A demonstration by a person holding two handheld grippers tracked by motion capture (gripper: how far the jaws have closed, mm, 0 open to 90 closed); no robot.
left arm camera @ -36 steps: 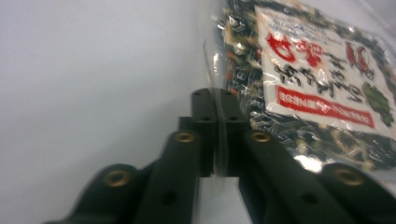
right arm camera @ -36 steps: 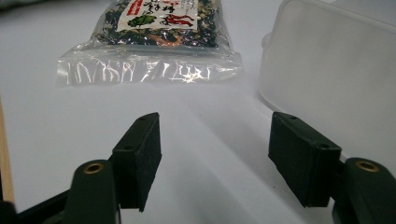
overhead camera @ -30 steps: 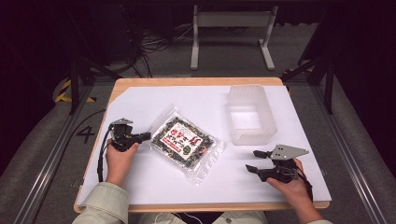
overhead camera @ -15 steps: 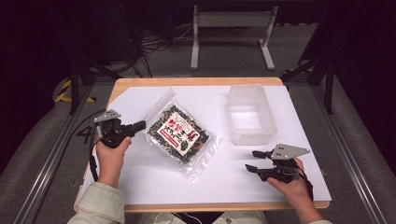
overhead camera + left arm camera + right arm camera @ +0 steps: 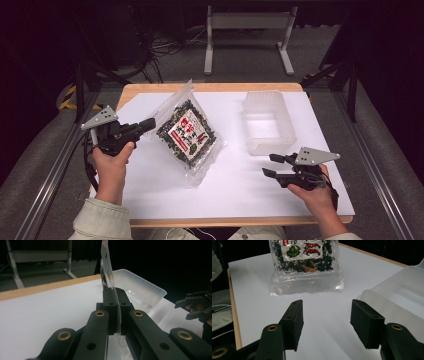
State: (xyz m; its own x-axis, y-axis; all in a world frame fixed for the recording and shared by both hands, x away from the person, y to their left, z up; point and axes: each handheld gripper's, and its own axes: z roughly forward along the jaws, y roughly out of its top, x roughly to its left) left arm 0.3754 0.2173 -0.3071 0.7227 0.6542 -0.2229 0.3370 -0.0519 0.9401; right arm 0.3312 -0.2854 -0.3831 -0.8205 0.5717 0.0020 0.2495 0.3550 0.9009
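A clear bag of dark green snack with a red-and-white label (image 5: 187, 132) stands tilted on the white table sheet, its lower end still on the sheet. My left gripper (image 5: 150, 123) is shut on the bag's clear top edge and holds it up at the left. In the left gripper view the clear film (image 5: 107, 277) rises from between the closed jaws of my left gripper (image 5: 115, 293). My right gripper (image 5: 269, 165) hovers at the front right; its jaws have just been closing, with nothing between them. In the right gripper view my right gripper (image 5: 325, 315) faces the bag (image 5: 304, 260) from a distance.
A translucent plastic container (image 5: 263, 95) sits at the back right of the sheet, also seen as the container (image 5: 140, 288) and the container (image 5: 397, 292). The white sheet (image 5: 240, 190) covers a wooden tabletop. A metal stand and cables lie on the floor beyond.
My left gripper has risen and drawn left, tipping the bag up from lying flat. The right gripper has lifted slightly and its jaws have narrowed.
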